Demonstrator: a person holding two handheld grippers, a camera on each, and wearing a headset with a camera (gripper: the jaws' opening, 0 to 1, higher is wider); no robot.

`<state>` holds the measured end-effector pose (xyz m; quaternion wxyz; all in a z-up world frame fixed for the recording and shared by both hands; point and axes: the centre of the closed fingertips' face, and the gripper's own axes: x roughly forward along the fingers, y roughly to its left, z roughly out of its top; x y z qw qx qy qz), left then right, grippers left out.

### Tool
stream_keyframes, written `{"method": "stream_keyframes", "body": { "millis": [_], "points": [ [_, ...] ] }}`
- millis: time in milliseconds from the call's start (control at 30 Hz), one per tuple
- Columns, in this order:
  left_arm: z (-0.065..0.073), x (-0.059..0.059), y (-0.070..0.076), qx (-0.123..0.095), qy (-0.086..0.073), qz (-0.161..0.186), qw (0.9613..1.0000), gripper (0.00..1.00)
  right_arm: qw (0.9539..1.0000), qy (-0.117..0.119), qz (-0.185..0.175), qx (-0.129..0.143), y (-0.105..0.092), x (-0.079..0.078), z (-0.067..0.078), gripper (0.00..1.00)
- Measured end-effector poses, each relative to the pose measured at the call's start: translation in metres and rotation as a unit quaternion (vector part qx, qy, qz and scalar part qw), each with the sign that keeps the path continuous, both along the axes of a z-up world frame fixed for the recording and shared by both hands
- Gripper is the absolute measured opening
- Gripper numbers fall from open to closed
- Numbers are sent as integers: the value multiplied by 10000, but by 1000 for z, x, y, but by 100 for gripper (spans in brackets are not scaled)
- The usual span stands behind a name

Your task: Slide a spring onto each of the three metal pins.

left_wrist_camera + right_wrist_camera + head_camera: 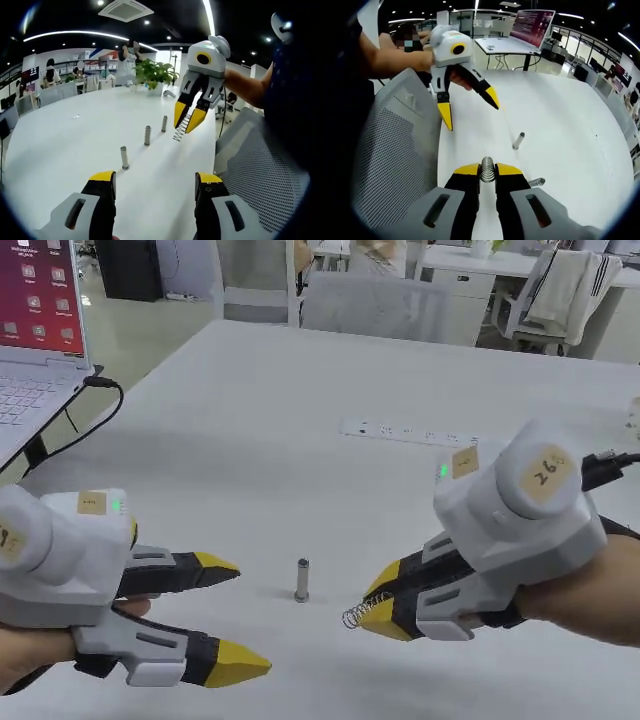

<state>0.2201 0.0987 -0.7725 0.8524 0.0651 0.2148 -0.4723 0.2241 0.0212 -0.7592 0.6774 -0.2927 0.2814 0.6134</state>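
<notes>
A bare metal pin (302, 580) stands upright on the white table (300, 420) between my two grippers. My right gripper (372, 612) is shut on a small coil spring (352, 616), held just right of that pin. In the right gripper view the spring (487, 169) sticks up between the shut jaws, with the pin (518, 141) ahead. My left gripper (238, 615) is open and empty, left of the pin. In the left gripper view the bare pin (124, 157) is nearest, and two more pins (147, 135) (164, 123) stand behind it. The middle one looks coiled with a spring.
An open laptop (35, 330) with a black cable (95, 420) sits at the far left. A white power strip (405, 432) lies across the middle of the table. A grey mesh chair (395, 140) stands at the near table edge.
</notes>
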Motion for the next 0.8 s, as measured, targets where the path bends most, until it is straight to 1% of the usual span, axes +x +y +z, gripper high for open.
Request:
{"method": "stream_keyframes", "body": {
  "millis": [233,333,567,733,800],
  "points": [
    [-2,-6,2,-81,34,139,9999,59,10000,-7,65,-60,0,0,-1,9],
    [-3,-9,3,-83,45,175,9998,59,9999,-8,84,-75,-1,1,-1,9],
    [-4,-11,7,-151,50,351,9993,58,9998,-33,155,-152,-2,2,-2,9],
    [-5,-12,6,-226,43,445,9987,58,9996,-44,179,-194,-3,4,-2,9],
    [-6,-13,6,-214,43,452,9987,58,9995,-47,203,-232,-4,4,-2,9]
  ]
}}
